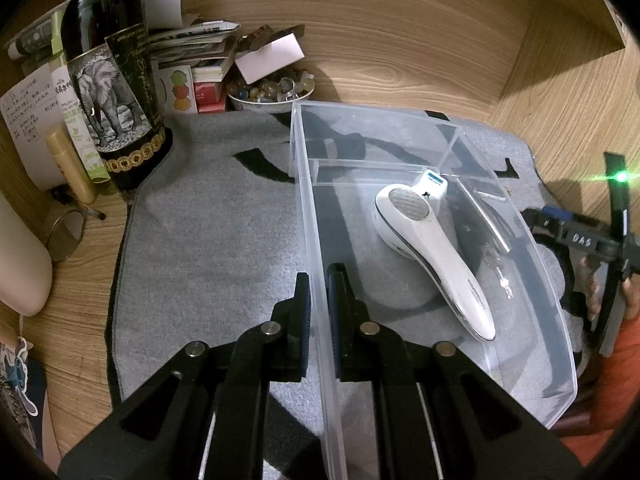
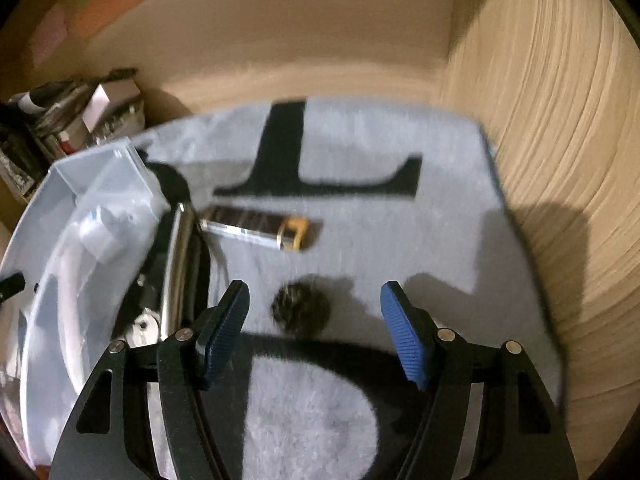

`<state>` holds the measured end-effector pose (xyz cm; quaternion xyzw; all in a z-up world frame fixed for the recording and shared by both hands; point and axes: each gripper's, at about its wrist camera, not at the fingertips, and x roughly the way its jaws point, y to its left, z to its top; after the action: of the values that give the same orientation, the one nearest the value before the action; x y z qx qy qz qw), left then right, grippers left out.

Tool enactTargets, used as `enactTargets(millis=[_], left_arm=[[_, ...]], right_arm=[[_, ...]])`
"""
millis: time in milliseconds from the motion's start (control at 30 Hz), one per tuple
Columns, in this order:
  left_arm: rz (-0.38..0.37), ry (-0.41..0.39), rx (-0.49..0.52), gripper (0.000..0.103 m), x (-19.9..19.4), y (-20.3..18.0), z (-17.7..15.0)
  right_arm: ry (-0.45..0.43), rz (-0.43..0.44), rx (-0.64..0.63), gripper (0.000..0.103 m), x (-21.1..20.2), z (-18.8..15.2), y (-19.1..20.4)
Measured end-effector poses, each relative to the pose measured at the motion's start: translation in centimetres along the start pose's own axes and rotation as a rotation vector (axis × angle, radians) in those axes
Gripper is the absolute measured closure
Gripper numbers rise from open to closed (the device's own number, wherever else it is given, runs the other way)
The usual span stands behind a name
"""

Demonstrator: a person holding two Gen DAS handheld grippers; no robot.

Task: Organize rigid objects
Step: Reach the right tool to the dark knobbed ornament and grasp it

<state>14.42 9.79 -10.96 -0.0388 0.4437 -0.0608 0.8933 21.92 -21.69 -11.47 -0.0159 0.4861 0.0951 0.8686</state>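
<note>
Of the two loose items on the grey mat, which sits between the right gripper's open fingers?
The small dark round object, just ahead of the right gripper. The gold-capped tube lies farther off, on its side beside the clear bin.

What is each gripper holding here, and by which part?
The left gripper clamps the clear bin by its near side wall. The right gripper is open, holding nothing.

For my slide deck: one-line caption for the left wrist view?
Left gripper clamps the clear bin's wall; white handheld device lies inside.
</note>
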Motion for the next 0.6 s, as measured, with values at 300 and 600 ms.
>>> enactTargets(millis=[300,600], left_arm=[[0.005,0.002,0.0,0.094,0.1,0.0,-0.1],[0.012,0.014,-0.003,0.094,0.4,0.1,0.1]], right_arm=[[-0.004,0.021,-0.052,0.072,0.3,0.3,0.9],[-0.086,0.037,-0.079,0.072,-2.1,0.6,2.0]])
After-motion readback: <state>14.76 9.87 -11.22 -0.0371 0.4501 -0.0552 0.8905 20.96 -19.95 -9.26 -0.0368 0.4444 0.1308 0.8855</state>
